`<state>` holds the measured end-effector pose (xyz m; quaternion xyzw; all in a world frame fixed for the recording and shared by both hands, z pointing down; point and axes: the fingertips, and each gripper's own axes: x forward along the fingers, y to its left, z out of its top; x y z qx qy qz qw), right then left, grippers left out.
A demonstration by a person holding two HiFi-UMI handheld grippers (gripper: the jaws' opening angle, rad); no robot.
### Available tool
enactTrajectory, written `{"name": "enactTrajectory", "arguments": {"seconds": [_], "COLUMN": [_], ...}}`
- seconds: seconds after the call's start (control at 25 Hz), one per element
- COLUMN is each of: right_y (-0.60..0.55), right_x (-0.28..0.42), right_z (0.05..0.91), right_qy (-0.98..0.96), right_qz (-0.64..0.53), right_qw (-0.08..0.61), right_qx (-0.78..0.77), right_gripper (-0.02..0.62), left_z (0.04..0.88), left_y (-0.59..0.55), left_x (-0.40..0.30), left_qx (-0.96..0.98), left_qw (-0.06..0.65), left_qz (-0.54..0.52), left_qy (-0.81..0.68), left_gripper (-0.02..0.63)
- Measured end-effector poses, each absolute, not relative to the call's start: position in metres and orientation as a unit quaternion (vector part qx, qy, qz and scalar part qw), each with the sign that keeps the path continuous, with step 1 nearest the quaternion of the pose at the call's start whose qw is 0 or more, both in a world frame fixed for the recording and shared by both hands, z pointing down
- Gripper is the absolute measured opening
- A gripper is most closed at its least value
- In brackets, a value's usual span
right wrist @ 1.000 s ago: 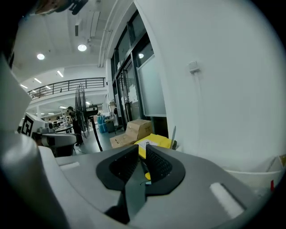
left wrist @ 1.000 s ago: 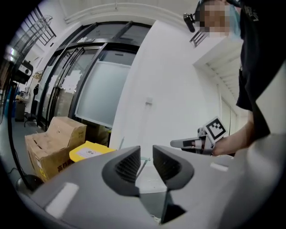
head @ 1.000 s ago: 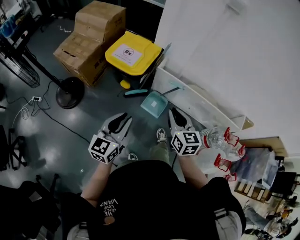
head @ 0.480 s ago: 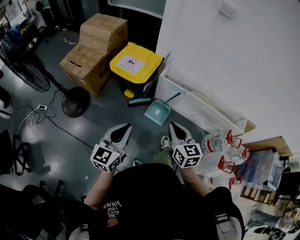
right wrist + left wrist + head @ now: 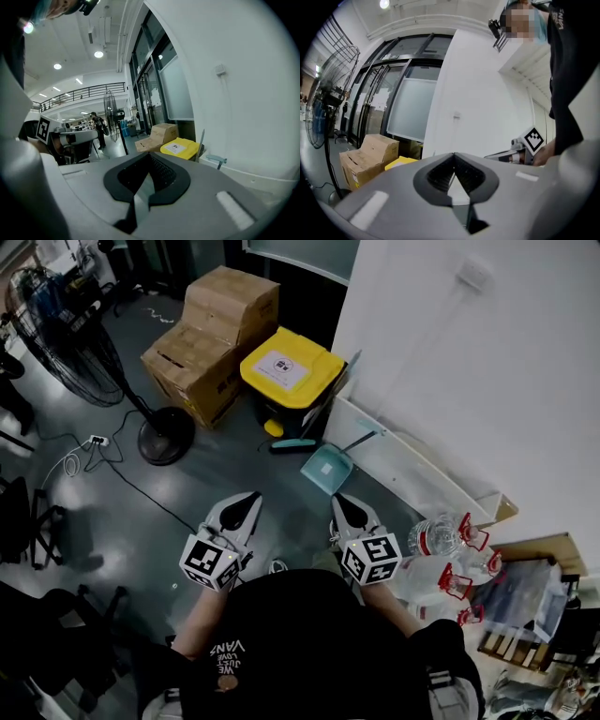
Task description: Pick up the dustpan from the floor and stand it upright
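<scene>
The teal dustpan (image 5: pixel 327 469) lies flat on the dark floor by the white baseboard, its handle (image 5: pixel 362 438) pointing up and right toward the wall. In the right gripper view only that teal handle (image 5: pixel 216 160) shows. My left gripper (image 5: pixel 247 496) hovers left of and nearer than the pan, shut and empty (image 5: pixel 453 157). Just below the pan's near edge and clear of it, my right gripper (image 5: pixel 337 499) is also shut with nothing in it (image 5: pixel 149 157).
A teal brush (image 5: pixel 291 442) lies before a yellow-lidded bin (image 5: pixel 292 370). Stacked cardboard boxes (image 5: pixel 216 334) stand beside it, and a standing fan's base (image 5: pixel 167 435) with cables to the left. Water jugs (image 5: pixel 448 549) sit at the right by the wall.
Both grippers' jaws have closed. In the head view the boxes, bin and dustpan have slid right and down, and the fan's cage has come into sight at upper left.
</scene>
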<state>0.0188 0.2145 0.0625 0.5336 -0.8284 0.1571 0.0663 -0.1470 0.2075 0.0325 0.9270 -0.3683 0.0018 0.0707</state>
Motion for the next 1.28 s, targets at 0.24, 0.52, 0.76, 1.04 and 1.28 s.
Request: {"name": "enactTrajectory", "arguments": {"seconds": [0.24,0.52,0.76,1.04,1.28], "right_y": [0.216,0.214,0.215,0.215,0.215], "right_x": [0.001,-0.014,-0.020,-0.015,-0.014], "right_z": [0.066,0.067,0.068,0.073,0.075], "right_qy": [-0.839,-0.844,-0.845,-0.841,-0.840], "right_qz": [0.154,0.152,0.156,0.160,0.161], "right_qw": [0.079,0.084,0.086,0.092,0.092], "right_qx": [0.516,0.508,0.505,0.508,0.510], "right_gripper": [0.002,0.002,0.002,0.002,0.002], "left_z": [0.035,0.035,0.035,0.040,0.042], "left_y": [0.221,0.227,0.227,0.226,0.225], "left_x": [-0.165,-0.183,-0.187,-0.182,-0.180], "left_qx": [0.919,0.911,0.910,0.912,0.913], "left_qw": [0.075,0.075,0.078,0.084,0.085], "left_qz": [-0.008,-0.011,-0.014,-0.015,-0.015], "left_qy": [-0.387,-0.405,-0.406,-0.402,-0.399], "left_gripper": [0.052,0.052,0.052,0.052,0.052]}}
